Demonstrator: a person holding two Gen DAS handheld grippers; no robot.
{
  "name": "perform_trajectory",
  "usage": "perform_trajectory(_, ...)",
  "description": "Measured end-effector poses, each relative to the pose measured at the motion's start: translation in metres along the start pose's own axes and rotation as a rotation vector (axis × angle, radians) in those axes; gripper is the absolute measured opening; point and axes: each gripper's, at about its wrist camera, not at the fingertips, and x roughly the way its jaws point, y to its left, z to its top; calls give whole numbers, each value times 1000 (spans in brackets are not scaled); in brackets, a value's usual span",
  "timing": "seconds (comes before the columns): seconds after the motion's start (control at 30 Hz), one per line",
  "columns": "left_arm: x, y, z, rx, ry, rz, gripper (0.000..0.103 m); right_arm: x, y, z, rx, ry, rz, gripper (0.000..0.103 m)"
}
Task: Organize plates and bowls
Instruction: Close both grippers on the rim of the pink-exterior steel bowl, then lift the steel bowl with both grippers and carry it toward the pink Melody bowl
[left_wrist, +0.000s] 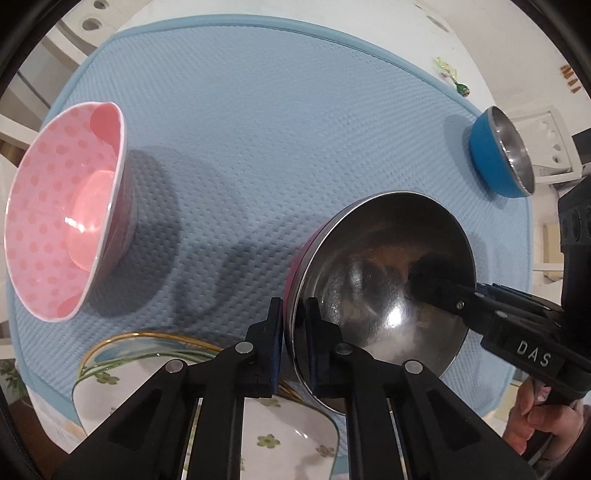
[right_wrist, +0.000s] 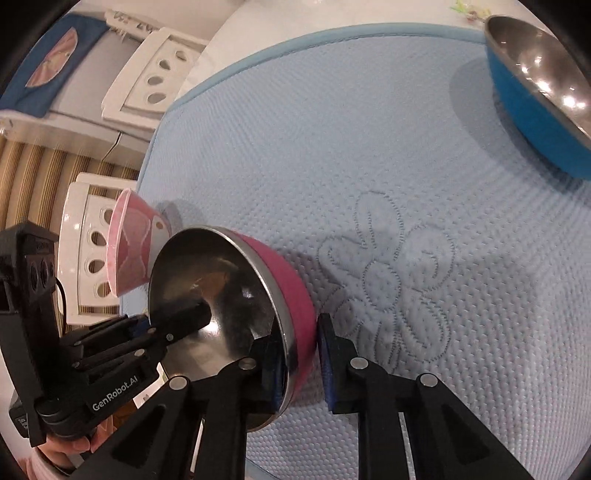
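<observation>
A steel bowl with a magenta outer wall (left_wrist: 384, 269) (right_wrist: 221, 295) sits on the blue quilted mat (left_wrist: 258, 129) (right_wrist: 369, 147). My left gripper (left_wrist: 293, 321) is shut on its near rim, one pad inside and one outside. My right gripper (right_wrist: 303, 354) is shut on the opposite rim the same way; in the left wrist view it reaches in from the right (left_wrist: 469, 291). The left gripper (right_wrist: 173, 325) shows at the lower left of the right wrist view. A pink dotted bowl (left_wrist: 62, 229) (right_wrist: 133, 251) stands to the left, a blue steel-lined bowl (left_wrist: 495, 155) (right_wrist: 535, 103) farther off.
A floral plate with a gold rim (left_wrist: 280, 435) lies at the mat's near edge, under my left fingers. A person's hand (left_wrist: 535, 424) holds the right gripper's grip. White perforated chair backs (right_wrist: 85, 258) stand beyond the table's edge. The table is round and white.
</observation>
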Motion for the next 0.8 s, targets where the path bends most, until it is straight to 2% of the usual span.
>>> perform_trajectory(0.47,-73,10,-5,69,-72,-48,9,-61,34,-9,39,-112,0,16)
perform_trajectory(0.67,-104,22,0,79,-111,-51,9,-81,59,-12,14,-149,-2,16)
perform_trajectory(0.8,-112,26,8,77,-128,-67,9,-89,74,-12,19,-167,-7,16)
